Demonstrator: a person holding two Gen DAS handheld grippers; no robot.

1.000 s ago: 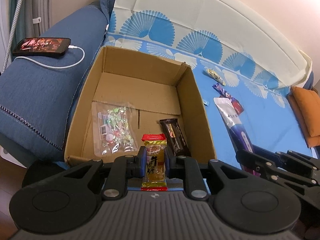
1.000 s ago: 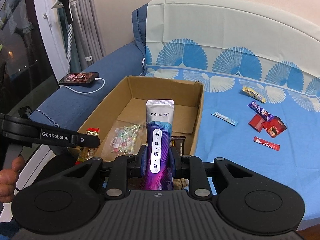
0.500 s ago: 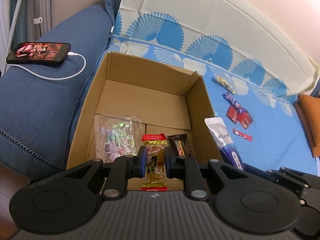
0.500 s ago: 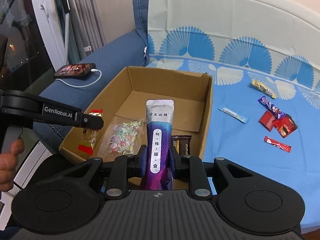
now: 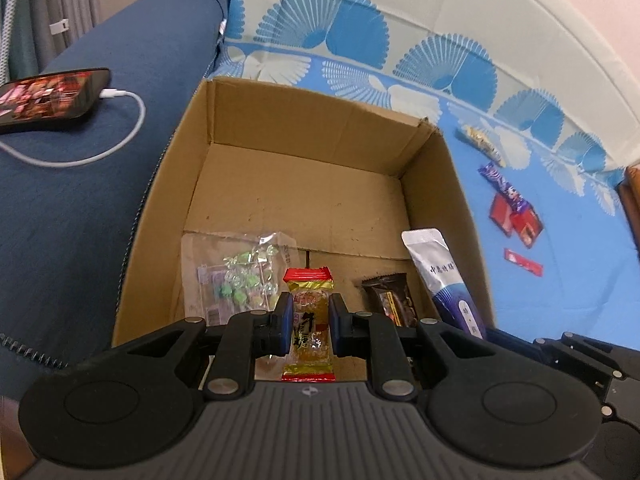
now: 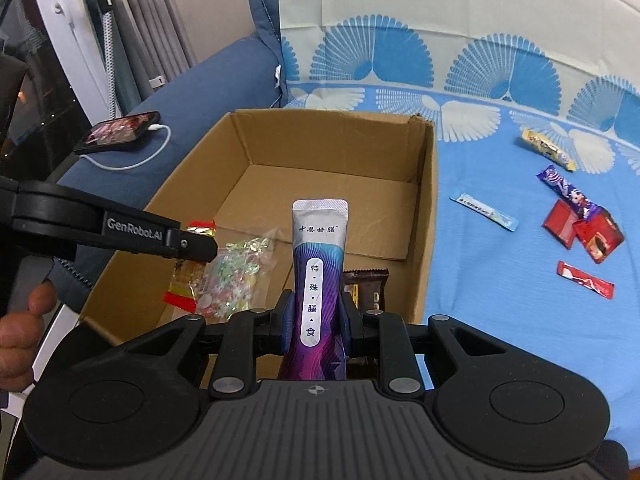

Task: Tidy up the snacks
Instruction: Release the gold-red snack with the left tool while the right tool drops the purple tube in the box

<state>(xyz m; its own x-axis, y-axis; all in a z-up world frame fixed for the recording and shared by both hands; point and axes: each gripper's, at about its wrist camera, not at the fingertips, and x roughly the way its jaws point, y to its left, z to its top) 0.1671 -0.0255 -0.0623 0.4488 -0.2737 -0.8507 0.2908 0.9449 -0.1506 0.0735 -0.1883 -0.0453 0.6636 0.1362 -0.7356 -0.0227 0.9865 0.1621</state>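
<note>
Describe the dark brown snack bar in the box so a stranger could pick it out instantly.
Find the open cardboard box on the blue patterned cover. On its floor, in the near right corner, lies the dark brown bar, right of the clear bag of candies. It is the only dark, opaque wrapper lying in the box.

right gripper (image 6: pixel 315 322) clamps an upright purple pouch (image 6: pixel 318 276) above the near end of the cardboard box (image 6: pixel 424 208); left gripper (image 6: pixel 192 246) seemingly grips a yellow candy (image 6: pixel 188 276).

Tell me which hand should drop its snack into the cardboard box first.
Probably left. The left gripper holds the yellow candy well over the cardboard box, while the right gripper holds the purple pouch nearer the box's front right corner.
</note>
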